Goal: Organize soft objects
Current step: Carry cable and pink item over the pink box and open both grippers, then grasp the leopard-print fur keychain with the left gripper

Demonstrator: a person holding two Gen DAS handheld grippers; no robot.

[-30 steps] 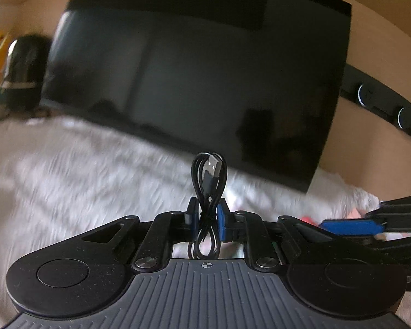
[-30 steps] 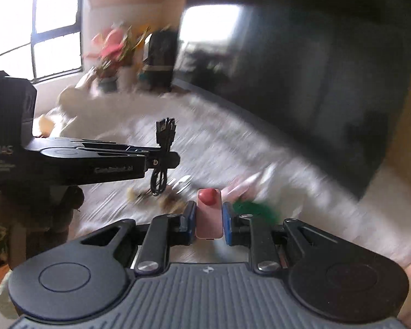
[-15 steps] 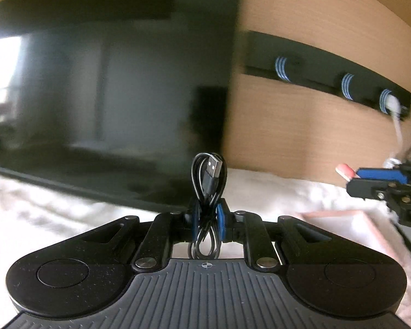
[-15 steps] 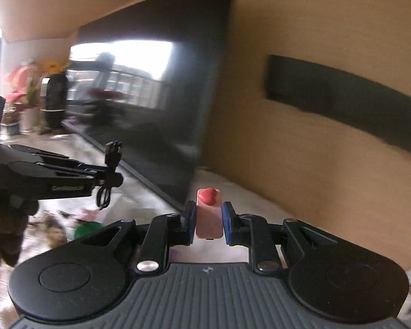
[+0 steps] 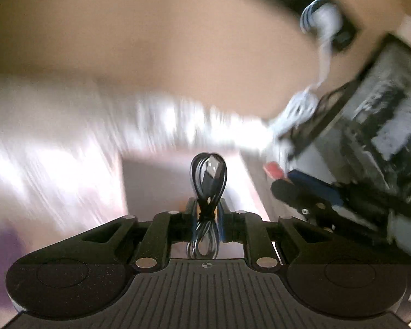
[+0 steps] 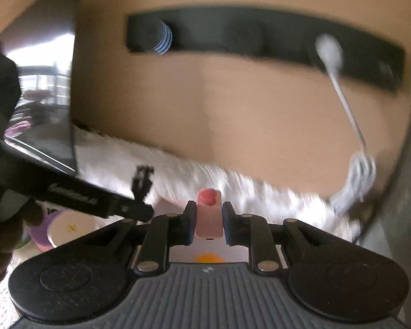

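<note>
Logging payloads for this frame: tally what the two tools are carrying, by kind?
Black coiled USB cable, in left tool: 1
Pink block with red heart, in right tool: 1
Total: 2

Both wrist views face wood wall, near; shared.

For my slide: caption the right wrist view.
Right gripper clamps a pink heart-topped block above white fur.
</note>
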